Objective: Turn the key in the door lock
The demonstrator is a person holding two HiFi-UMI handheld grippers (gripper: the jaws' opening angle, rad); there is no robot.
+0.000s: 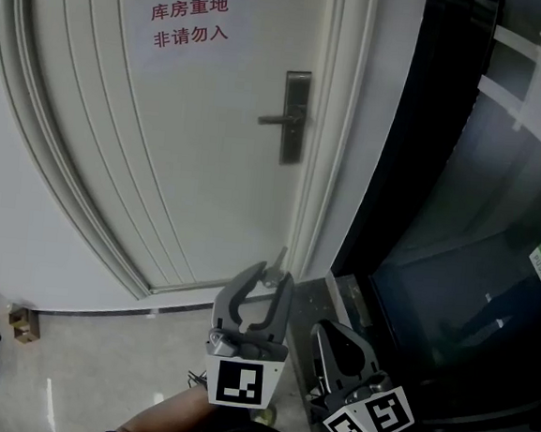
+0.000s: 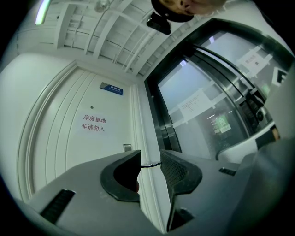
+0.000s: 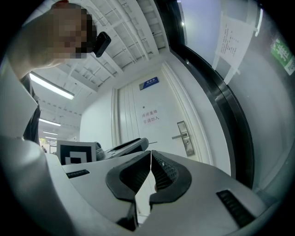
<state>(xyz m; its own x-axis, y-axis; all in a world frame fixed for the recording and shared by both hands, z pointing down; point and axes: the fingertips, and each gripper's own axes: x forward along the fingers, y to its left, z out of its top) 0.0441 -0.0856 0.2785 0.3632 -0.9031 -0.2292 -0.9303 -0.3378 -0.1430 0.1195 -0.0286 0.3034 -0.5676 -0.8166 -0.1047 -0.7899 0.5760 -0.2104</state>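
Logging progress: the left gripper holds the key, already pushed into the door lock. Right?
Not quite. The left gripper does hold the key, but the head view shows it well short of the door lock, not in it.

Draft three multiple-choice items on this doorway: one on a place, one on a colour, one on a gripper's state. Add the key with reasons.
1. In the head view, where on the door is the lock plate?
A. Near its right edge
B. At its centre
C. Near its left edge

2. What colour are the characters on the door's sign?
A. Blue
B. Red
C. Black

3. How do the jaws of the right gripper stand?
A. Wide apart
B. Clamped on a bottle
C. Together, empty

Key:
1 A: the plate sits by the door's right edge.
2 B: the print is red on white.
3 C: the right gripper view shows the jaws meeting with nothing between them.
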